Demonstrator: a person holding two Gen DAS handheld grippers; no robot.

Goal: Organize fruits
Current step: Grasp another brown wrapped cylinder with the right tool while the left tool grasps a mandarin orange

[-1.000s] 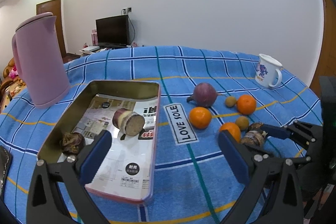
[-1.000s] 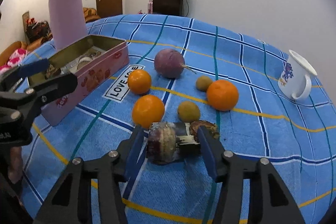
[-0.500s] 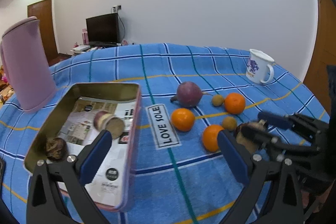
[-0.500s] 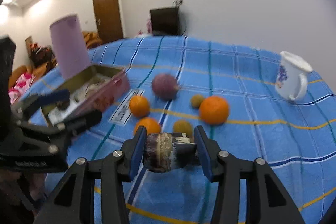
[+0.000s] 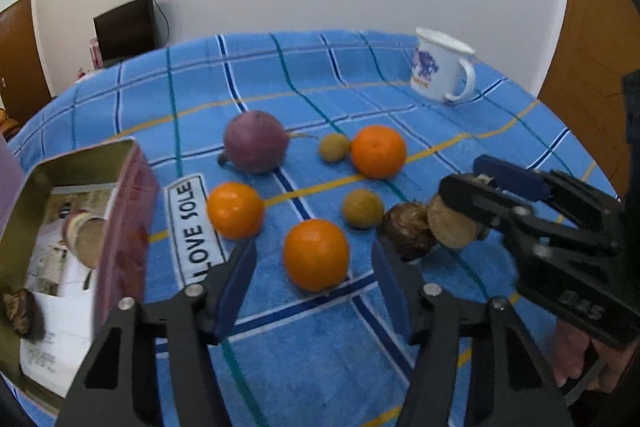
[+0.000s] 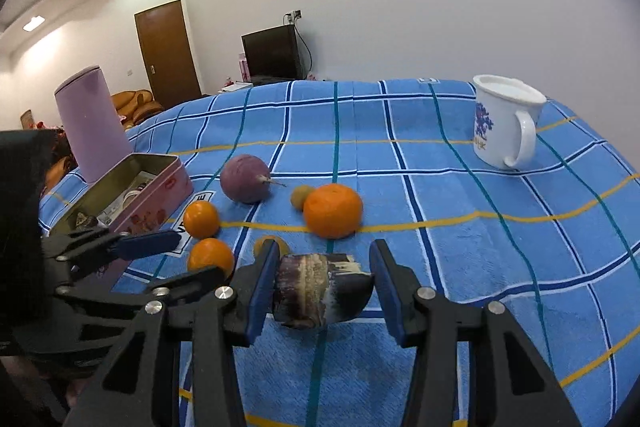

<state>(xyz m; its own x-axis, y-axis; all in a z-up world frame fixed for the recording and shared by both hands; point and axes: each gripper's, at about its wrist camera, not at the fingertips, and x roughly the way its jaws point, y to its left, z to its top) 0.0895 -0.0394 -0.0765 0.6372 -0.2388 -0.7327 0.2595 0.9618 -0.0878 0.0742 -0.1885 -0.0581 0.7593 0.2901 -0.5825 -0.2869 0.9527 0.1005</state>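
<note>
My right gripper (image 6: pixel 322 281) is shut on a cut purple-brown root piece (image 6: pixel 318 291) and holds it above the blue checked cloth; it also shows in the left wrist view (image 5: pixel 452 219) at right. My left gripper (image 5: pixel 314 279) is open and empty, with an orange (image 5: pixel 316 254) between its fingers. Two more oranges (image 5: pixel 235 209) (image 5: pixel 378 151), a purple round fruit (image 5: pixel 255 146) and two small brown fruits (image 5: pixel 362 207) (image 5: pixel 333 147) lie on the cloth. A pink tin (image 5: pixel 132 211) at left holds a cut root piece (image 5: pixel 86 235) and a dark fruit (image 5: pixel 20 309).
A white mug (image 6: pixel 502 121) stands at the back right. A tall pink jug (image 6: pixel 90 129) stands behind the tin. A "LOVE SOLE" label (image 5: pixel 194 227) lies beside the tin. A dark round fruit (image 5: pixel 408 229) hangs by the held piece.
My right gripper has lifted the root piece off the cloth and holds it higher. My left gripper has swung right, from over the tin to over the oranges.
</note>
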